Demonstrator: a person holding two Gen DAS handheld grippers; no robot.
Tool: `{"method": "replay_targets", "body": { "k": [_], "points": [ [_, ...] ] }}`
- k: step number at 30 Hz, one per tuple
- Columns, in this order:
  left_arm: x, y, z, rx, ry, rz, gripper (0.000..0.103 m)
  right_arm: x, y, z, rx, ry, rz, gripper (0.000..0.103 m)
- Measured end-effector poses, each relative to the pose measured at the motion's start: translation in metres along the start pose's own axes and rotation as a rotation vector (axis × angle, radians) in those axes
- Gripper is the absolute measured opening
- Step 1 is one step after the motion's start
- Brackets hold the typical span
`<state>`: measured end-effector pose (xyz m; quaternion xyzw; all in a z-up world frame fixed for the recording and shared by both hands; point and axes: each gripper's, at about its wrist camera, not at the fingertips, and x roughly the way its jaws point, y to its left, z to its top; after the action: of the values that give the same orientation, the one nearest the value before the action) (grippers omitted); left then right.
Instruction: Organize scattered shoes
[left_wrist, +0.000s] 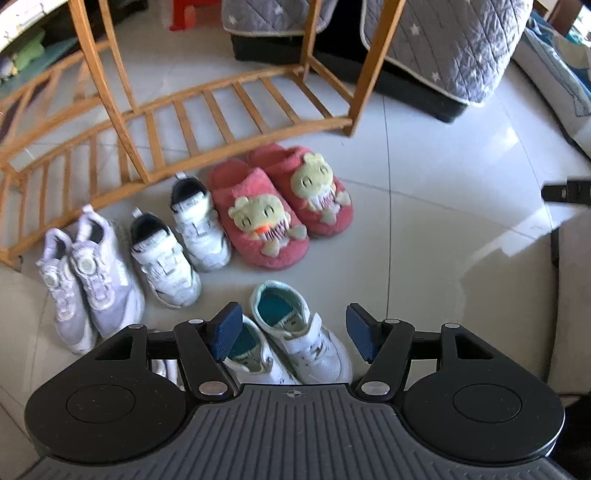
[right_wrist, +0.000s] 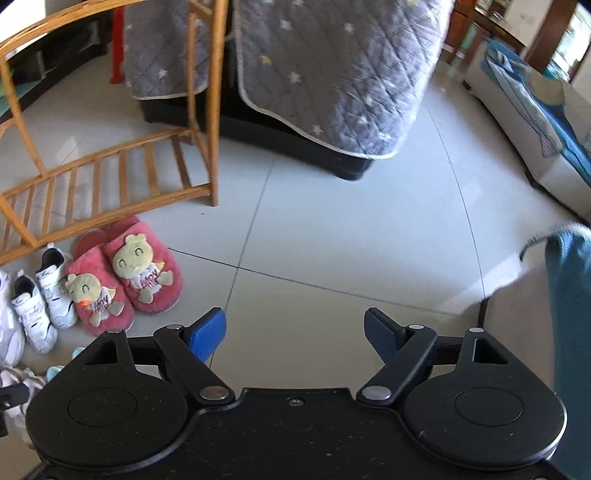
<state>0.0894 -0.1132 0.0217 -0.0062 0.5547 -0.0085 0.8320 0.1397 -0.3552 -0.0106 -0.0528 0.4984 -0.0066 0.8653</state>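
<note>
Left wrist view: left hand-held gripper (left_wrist: 291, 332) hangs open and empty above the teal-lined sneakers (left_wrist: 295, 339) on the floor (left_wrist: 424, 240); right hand-held gripper (right_wrist: 295, 332) gapes empty. A careless dip could knock the pair askew.

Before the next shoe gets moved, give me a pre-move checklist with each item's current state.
1. Left gripper free of any shoe: ok, pads clear of the teal-lined sneakers below.
2. Right gripper empty: ok, only bare floor between its fingers.
3. Pink slippers paired side by side: ok.
4. White sneakers and lilac sneakers paired in the row: ok.
5. Teal-lined sneakers in that row: not ok, they sit in front of it.
6. Wooden rack shelf free: ok.
</note>
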Motion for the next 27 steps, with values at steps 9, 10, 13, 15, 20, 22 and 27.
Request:
{"method": "replay_targets", "body": {
  "k": [9, 10, 13, 15, 20, 22, 27],
  "points": [
    [-0.039, -0.006, 0.023, -0.144, -0.007, -0.050, 0.068, -0.015, -0.004, 0.001, 0.017, -0.035, 0.033, 0.085],
    [-0.042, -0.008, 0.025, -0.156, -0.011, -0.049, 0.068, -0.016, -0.005, 0.001, 0.023, -0.038, 0.038, 0.085],
    [-0.047, -0.021, 0.031, -0.164, -0.029, -0.024, 0.069, -0.027, -0.012, 0.005, 0.065, -0.059, 0.052, 0.085],
    [-0.043, -0.030, 0.038, -0.153, -0.019, -0.014, 0.069, -0.034, -0.013, 0.006, 0.077, -0.074, 0.047, 0.085],
    [-0.018, -0.047, 0.053, -0.131, 0.043, -0.012, 0.069, -0.047, -0.013, 0.005, 0.043, -0.140, 0.030, 0.088],
    [-0.009, -0.050, 0.058, -0.140, 0.065, -0.011, 0.069, -0.049, -0.014, 0.003, 0.018, -0.157, 0.001, 0.089],
    [0.000, -0.061, 0.061, -0.134, 0.045, 0.005, 0.069, -0.048, -0.020, 0.003, 0.009, -0.166, -0.013, 0.089]
  ]
}}
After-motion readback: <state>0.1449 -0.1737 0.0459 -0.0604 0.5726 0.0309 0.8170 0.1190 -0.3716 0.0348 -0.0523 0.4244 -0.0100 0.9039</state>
